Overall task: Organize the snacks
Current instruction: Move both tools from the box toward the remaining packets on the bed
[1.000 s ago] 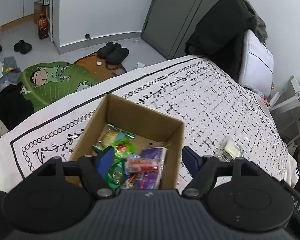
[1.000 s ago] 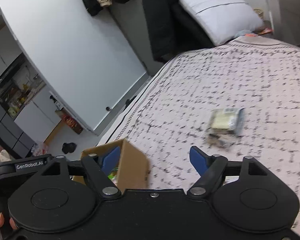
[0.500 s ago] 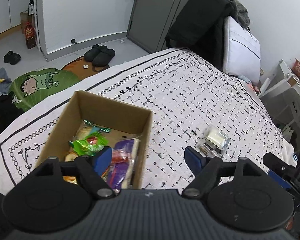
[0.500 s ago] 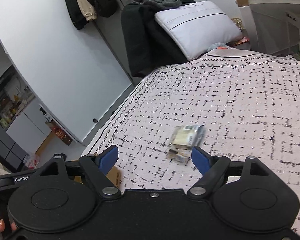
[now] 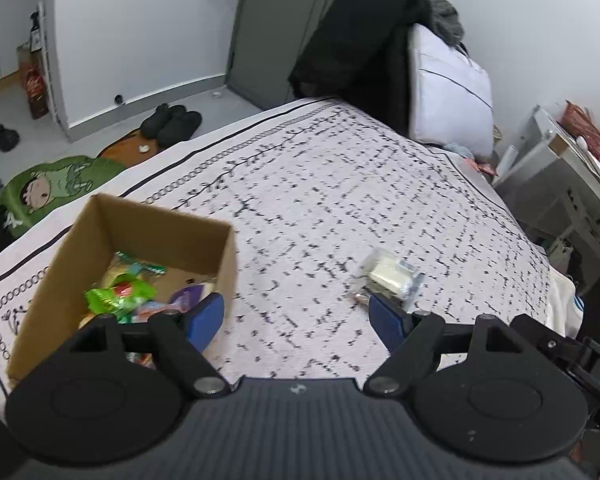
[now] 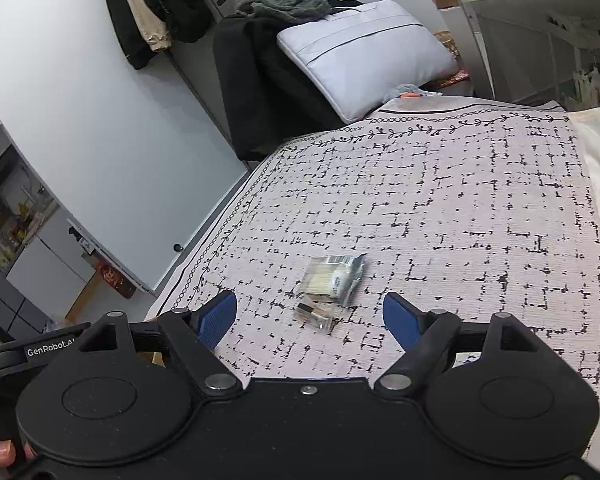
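A brown cardboard box [image 5: 72, 264] stands on the patterned bedspread [image 5: 340, 184] and holds several bright snack packets [image 5: 120, 296]. To its right lies a clear packet with pale contents [image 5: 392, 276], with a smaller clear wrapper against its near side. My left gripper [image 5: 296, 318] is open, its left finger over the box's near right corner, its right finger just short of the clear packet. In the right wrist view the clear packet [image 6: 334, 278] and the small wrapper [image 6: 316, 314] lie just ahead of my open right gripper [image 6: 312, 318], between its fingers' lines.
A pale pillow [image 6: 364, 52] and dark clothes [image 6: 260, 72] sit at the bed's head. A white desk [image 6: 540, 20] stands to the right of the bed. Black slippers [image 5: 172, 122] and a green cartoon mat [image 5: 56, 188] lie on the floor beyond the bed's far edge.
Both grippers have swung right, away from the box. The clear packet has come nearer to both. The box has dropped out of the right wrist view.
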Demonstrator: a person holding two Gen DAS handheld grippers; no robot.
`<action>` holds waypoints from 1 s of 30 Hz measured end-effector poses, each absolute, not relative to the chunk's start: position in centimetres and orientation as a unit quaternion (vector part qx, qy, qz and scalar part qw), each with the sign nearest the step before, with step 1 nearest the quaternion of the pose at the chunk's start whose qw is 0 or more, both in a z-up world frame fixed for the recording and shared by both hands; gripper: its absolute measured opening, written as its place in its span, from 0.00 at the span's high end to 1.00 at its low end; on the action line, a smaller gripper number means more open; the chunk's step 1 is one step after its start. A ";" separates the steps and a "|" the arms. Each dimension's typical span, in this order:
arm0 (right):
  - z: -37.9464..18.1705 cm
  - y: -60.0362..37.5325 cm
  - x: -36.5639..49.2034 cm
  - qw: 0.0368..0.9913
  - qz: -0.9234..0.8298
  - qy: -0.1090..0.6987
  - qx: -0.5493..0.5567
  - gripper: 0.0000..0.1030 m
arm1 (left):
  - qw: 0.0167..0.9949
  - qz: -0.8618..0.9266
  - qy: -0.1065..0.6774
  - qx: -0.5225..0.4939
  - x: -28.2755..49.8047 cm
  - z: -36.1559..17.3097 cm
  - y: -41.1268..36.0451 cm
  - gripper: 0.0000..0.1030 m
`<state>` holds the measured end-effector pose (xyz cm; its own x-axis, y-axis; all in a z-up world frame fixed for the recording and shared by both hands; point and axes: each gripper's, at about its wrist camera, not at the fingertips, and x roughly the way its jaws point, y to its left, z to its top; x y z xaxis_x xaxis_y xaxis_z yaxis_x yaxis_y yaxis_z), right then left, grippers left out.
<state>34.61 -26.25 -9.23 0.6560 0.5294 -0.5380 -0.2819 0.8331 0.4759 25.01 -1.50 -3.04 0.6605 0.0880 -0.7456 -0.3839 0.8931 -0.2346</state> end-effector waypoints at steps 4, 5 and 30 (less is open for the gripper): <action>-9.4 -26.9 34.8 0.891 0.228 0.347 0.183 0.24 | 0.894 0.120 0.393 -0.179 25.9 -3.1 -2.8 0.24; -9.5 -27.1 34.9 0.891 0.227 0.347 0.185 0.25 | 0.894 0.117 0.395 -0.177 26.1 -3.2 -3.1 0.24; -12.7 -27.5 39.3 0.867 0.211 0.394 0.221 0.44 | 0.867 0.089 0.431 -0.233 32.2 -8.4 -4.3 0.28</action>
<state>39.26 -27.47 -12.68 0.6002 0.5405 -0.5896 -0.1923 0.8131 0.5495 32.15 -4.34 -8.39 0.6120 -0.0473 -0.7895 -0.3553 0.8754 -0.3279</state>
